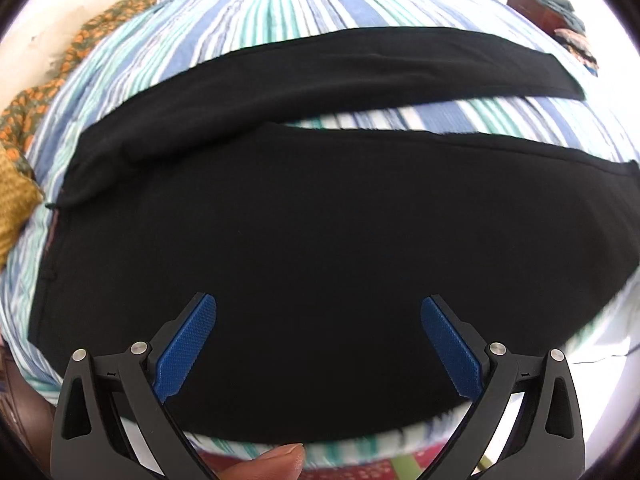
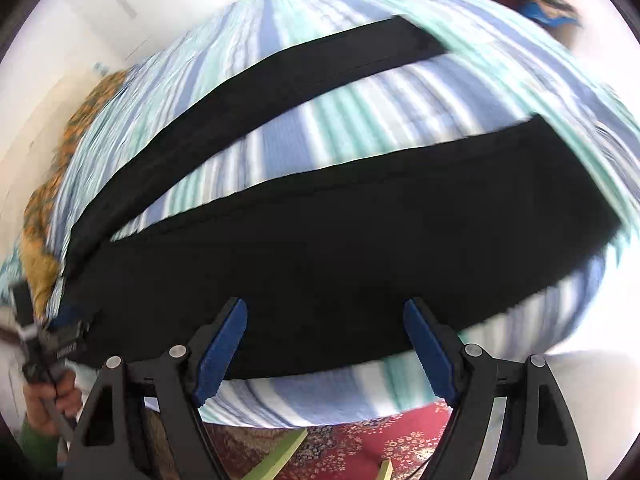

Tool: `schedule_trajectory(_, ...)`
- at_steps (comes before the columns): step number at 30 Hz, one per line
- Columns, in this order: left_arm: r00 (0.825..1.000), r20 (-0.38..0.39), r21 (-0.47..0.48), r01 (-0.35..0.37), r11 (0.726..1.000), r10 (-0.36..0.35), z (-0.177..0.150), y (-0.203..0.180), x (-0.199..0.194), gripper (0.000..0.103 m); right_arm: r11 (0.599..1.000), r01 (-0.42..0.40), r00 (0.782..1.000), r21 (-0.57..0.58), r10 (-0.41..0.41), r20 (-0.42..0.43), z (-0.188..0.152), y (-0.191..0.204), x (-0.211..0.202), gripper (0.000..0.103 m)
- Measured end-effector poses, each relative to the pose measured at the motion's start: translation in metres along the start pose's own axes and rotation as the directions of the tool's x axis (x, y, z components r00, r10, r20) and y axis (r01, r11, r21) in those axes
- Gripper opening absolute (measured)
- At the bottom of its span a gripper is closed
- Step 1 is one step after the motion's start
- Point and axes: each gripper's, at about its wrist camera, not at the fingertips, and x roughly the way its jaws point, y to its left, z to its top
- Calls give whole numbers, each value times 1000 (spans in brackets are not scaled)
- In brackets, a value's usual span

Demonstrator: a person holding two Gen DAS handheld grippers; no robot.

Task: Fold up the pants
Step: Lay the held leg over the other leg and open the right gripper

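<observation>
Lying flat on striped bed (image 1: 248, 12), smooth black pants (image 1: 320, 240), legs splayed; left gripper (image 1: 318, 312) and right gripper (image 2: 325, 316) jaws released, empty.

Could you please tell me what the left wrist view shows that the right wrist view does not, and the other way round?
Only the left wrist view shows the pants' waist end and the open left gripper above black cloth, with a fingertip below. Only the right wrist view shows the red patterned rug, a hand holding the other gripper at the left edge, and the open right gripper. Both share the black pants, legs apart, on the striped bedsheet, with orange patterned cloth at the left.
</observation>
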Motion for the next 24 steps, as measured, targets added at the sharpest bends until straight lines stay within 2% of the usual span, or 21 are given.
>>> schedule_trajectory(1, 1000, 9, 6, 10, 1000, -10, -2, -4, -6, 102, 998, 19, 999, 52, -20, 28, -1, -14, -10, 80)
schedule_trajectory(4, 999, 49, 35, -14, 999, 12, -3, -13, -21, 102, 989, -28, 996, 142, 15, 91, -14, -35, -29, 80)
schedule_trajectory(8, 996, 76, -17, -49, 999, 50, 5, 0, -34, 102, 989, -83, 992, 123, 71, 106, -30, -21, -28, 80)
schedule_trajectory(12, 991, 89, -109, -94, 990, 103, 18, 26, -35, 102, 993, -116, 988, 10, 114, 108, -30, 18, -26, 81)
schedule_trajectory(17, 982, 62, -167, -165, 972, 177, 20, 51, -21, 102, 977, -170, 984, -128, 176, 32, -19, 70, -2, 81)
schedule_trajectory(20, 975, 75, -176, -194, 965, 210, 35, 71, -14, 102, 957, -183, 982, -227, 190, 8, 7, 101, 8, 81)
schedule_trajectory(24, 954, 122, -282, -231, 931, 274, 73, 105, -1, 102, 921, -258, 965, -292, 257, -43, 61, 149, 28, 81)
